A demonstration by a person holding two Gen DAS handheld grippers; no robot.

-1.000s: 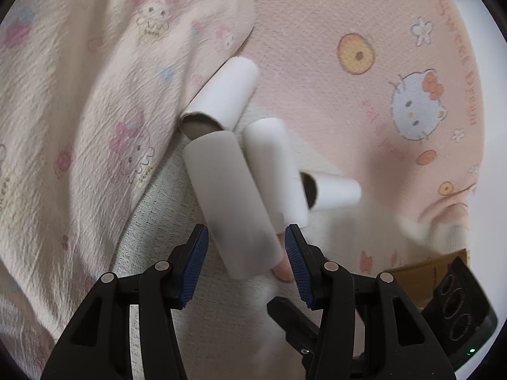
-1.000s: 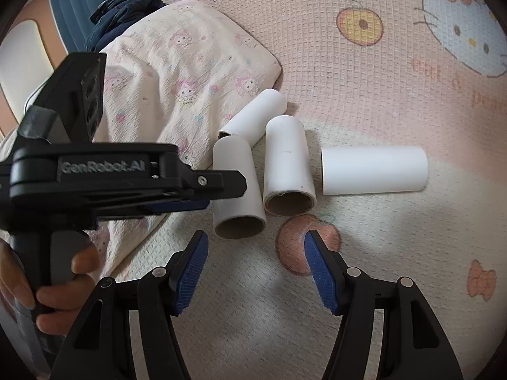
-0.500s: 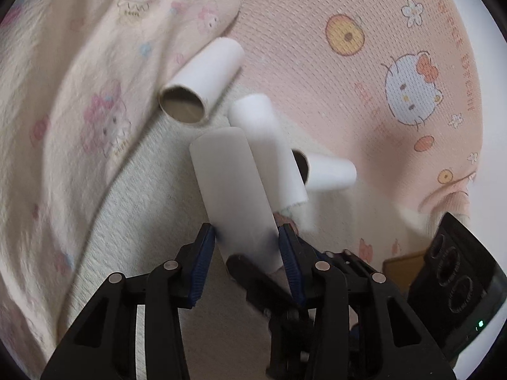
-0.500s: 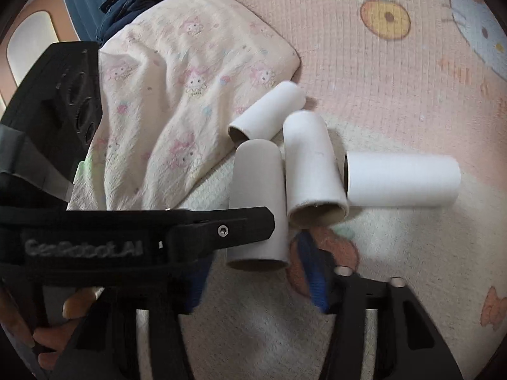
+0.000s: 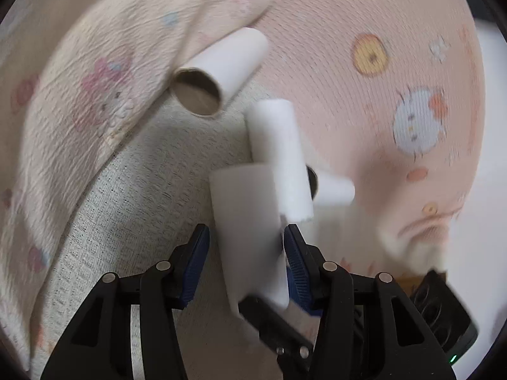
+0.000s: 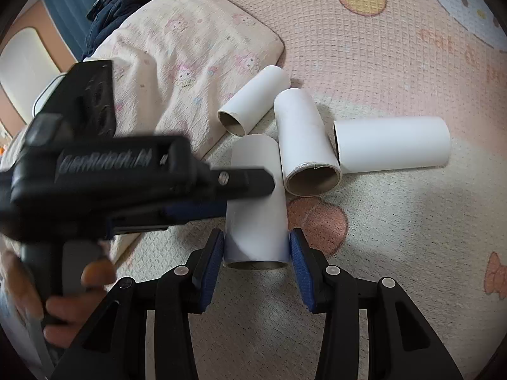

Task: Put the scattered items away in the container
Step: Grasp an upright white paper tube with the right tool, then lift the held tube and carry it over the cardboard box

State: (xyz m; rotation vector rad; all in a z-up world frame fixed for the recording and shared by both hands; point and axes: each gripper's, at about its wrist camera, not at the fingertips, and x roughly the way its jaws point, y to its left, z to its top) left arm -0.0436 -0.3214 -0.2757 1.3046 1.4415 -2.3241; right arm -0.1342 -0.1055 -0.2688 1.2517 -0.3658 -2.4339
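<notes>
Several white cardboard tubes lie on a patterned bed cover. One tube (image 5: pixel 250 237) (image 6: pixel 256 202) sits between the pads of both grippers. My left gripper (image 5: pixel 245 259) grips it from the side; in the right wrist view the left gripper's fingertips (image 6: pixel 240 186) reach across the tube. My right gripper (image 6: pixel 256 256) closes on the tube's near open end. A second tube (image 6: pixel 304 142) (image 5: pixel 279 158) lies just beyond it, a third (image 6: pixel 253 104) (image 5: pixel 218 69) rests against the pillow, and a fourth (image 6: pixel 393 148) (image 5: pixel 336 188) lies crosswise to the right.
A pink-patterned pillow (image 6: pixel 177 63) (image 5: pixel 79 95) lies left of the tubes. Dark clothing (image 6: pixel 117 6) sits behind it. The bed cover (image 6: pixel 396 47) stretches to the right. The right gripper's body (image 5: pixel 440 313) shows at the left wrist view's lower right.
Both grippers have closed in on the nearest tube. The left gripper moved forward and shut on it, and the right gripper's jaws narrowed around its near end. The tube has lifted and shifted.
</notes>
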